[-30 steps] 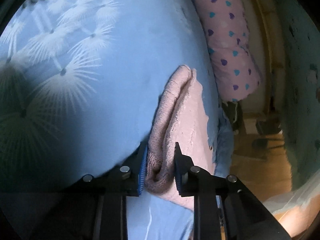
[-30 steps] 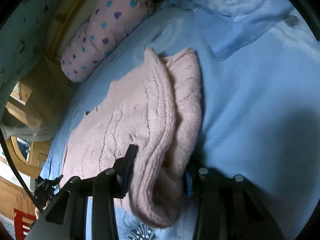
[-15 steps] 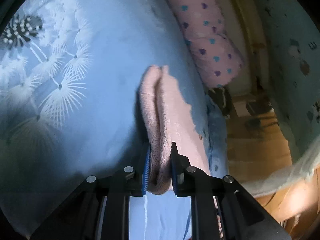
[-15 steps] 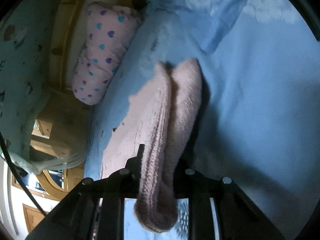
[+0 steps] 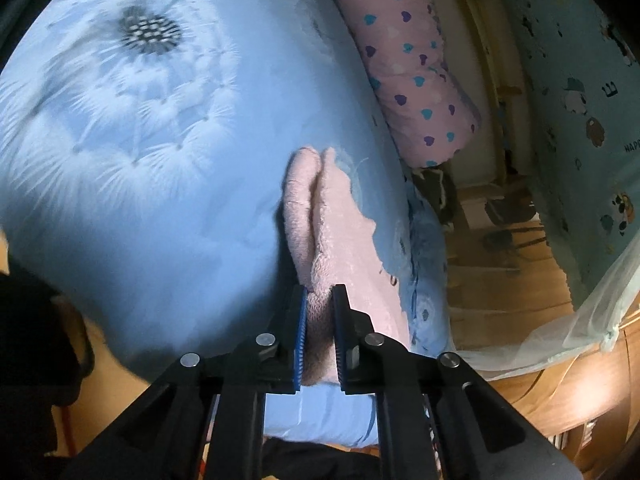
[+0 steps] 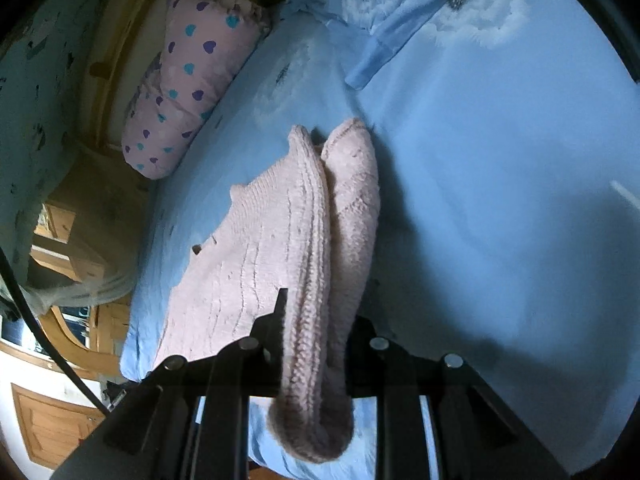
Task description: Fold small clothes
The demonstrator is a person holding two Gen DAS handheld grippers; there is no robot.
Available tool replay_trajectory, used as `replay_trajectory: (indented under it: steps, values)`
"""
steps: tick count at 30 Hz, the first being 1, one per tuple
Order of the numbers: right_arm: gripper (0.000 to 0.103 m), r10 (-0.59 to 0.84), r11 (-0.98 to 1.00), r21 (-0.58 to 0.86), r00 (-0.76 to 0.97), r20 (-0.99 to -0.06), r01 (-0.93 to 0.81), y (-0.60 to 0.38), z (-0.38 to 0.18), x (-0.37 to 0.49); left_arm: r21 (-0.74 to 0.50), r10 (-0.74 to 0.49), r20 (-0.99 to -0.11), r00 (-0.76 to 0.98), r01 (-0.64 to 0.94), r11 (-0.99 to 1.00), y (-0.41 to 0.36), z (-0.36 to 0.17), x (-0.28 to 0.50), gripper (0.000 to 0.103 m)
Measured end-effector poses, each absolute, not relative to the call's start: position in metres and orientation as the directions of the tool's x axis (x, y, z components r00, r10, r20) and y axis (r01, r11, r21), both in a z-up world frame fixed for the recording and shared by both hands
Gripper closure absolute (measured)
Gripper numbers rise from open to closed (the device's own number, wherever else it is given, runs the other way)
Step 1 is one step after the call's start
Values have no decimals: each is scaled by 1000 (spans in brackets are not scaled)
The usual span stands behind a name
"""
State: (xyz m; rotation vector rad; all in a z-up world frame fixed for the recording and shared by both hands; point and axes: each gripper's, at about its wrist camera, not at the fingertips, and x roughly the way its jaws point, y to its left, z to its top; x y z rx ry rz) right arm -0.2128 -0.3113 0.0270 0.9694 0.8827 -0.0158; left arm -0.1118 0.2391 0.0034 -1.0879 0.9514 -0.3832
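While no box, basket or other container shows in either view, a pink knitted sweater (image 5: 340, 232) lies on a bed covered with a light blue duvet (image 5: 160, 200) printed with white dandelion heads, and both grippers have hold of it. Seen from the left wrist, the left gripper (image 5: 320, 312) is narrowed onto a thick fold of the sweater, the blue-padded fingers (image 5: 301, 320) pressing the knit from either side; ahead of the gripper the garment runs away as two raised ridges lying side by side, with the flatter part spreading to the right toward the bed's edge. Seen from the right wrist, the right gripper (image 6: 316, 320) is clamped on a doubled roll of the sweater (image 6: 304, 240), which bulges over and hangs down in front of the gripper, hiding most of its right finger; the ribbed body of the garment lies flat ahead and to the left. Both grippers point along the sweater's length, low over the bed. Beyond the sweater, a pink pillow (image 6: 188, 80) with purple and teal hearts rests at the bed's side against a wooden frame (image 5: 492, 80), and a folded blue pillowcase (image 6: 400, 28) lies further ahead and right of the right gripper.
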Motion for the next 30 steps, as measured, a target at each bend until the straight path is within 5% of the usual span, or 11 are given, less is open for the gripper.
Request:
replay_trajectory:
  steps: [13,14,16,18,23,25,30]
  values:
    - [80,286,684,608,619,-731,402,-301,31,-228,-850,-644,-508,572,-216,480,245,2,-119,103]
    - [80,274,695,591,610,-744,408,-300,29,-228,-848,-647,-519,559,-238,474,246,0,-119,96]
    - [79,267,702,580,603,-751,412,-299,25,-227,-871,-672,-485,560,-236,431,245,0,-122,51]
    - [79,276,689,595,609,-743,414,-301,19,-229,-888,-678,-446,585,-190,419,240,5,-129,37]
    - [78,297,670,622,622,-725,405,-305,10,-229,-854,-705,-506,497,-171,492,205,1,-126,34]
    - [78,293,681,615,621,-727,399,-304,10,-228,-882,-759,-467,455,-178,436,193,-8,-127,35]
    - [78,293,690,613,625,-723,385,-302,10,-229,-832,-701,-544,461,-187,523,180,-9,-118,35]
